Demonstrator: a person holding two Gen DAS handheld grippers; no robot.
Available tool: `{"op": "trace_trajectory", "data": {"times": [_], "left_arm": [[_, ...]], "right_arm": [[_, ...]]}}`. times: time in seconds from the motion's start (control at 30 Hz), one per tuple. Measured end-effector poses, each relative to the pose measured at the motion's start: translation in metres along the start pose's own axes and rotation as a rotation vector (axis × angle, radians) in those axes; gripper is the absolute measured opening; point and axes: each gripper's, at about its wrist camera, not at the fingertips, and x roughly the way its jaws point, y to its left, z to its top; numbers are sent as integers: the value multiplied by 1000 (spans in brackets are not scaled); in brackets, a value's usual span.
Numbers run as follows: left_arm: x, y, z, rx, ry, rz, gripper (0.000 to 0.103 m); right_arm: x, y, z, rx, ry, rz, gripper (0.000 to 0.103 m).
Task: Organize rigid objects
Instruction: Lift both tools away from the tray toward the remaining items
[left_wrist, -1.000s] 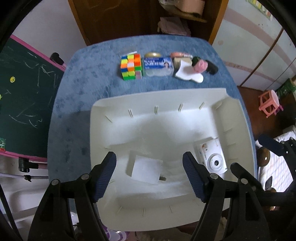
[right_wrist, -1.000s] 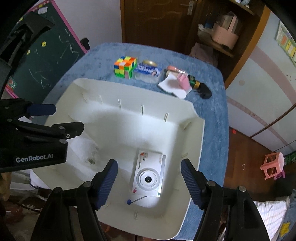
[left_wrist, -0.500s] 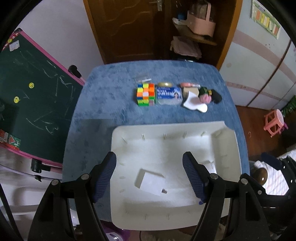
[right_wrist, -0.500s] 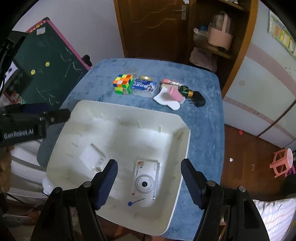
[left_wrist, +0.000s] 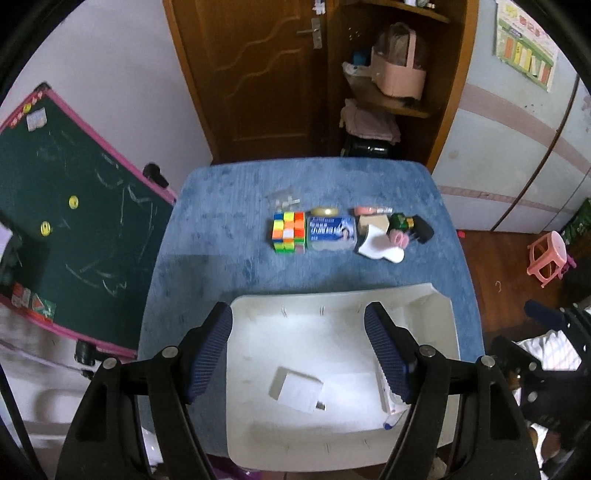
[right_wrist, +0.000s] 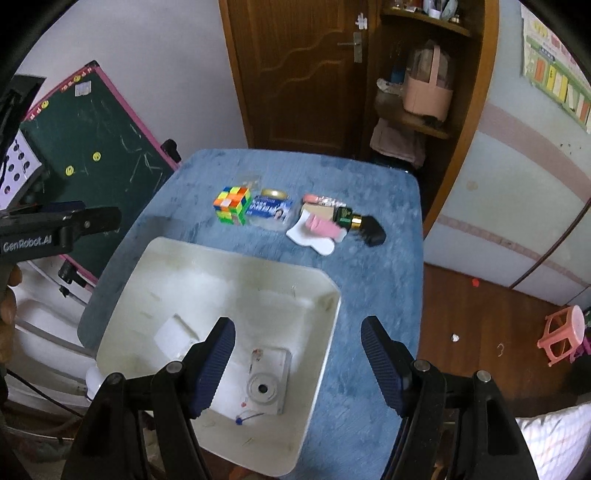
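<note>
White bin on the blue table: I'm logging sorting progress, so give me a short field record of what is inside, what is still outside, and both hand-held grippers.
bin: white bin, near end of blue table
inside: white charger block; white camera
outside, far row: colour cube; blue-labelled pack; white sock-like piece; dark bottle
left hand-held gripper: open, empty, above bin
right hand-held gripper: open, empty

Camera (left_wrist: 388, 391) mostly hidden behind left tool's finger; tissue pack (left_wrist: 331, 232) print blurred, unreadable.
</note>
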Motion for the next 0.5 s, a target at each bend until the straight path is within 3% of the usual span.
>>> {"op": "trace_trajectory", "data": {"times": [0.2,0.5], "left_arm": [[0,-2,26,26,-25,-7,77],[30,3,72,32,-41,-12,77]], "right_arm": [[-2,-28,29,121,19,100,72],[27,-61,85,266,85,126,72]]}}
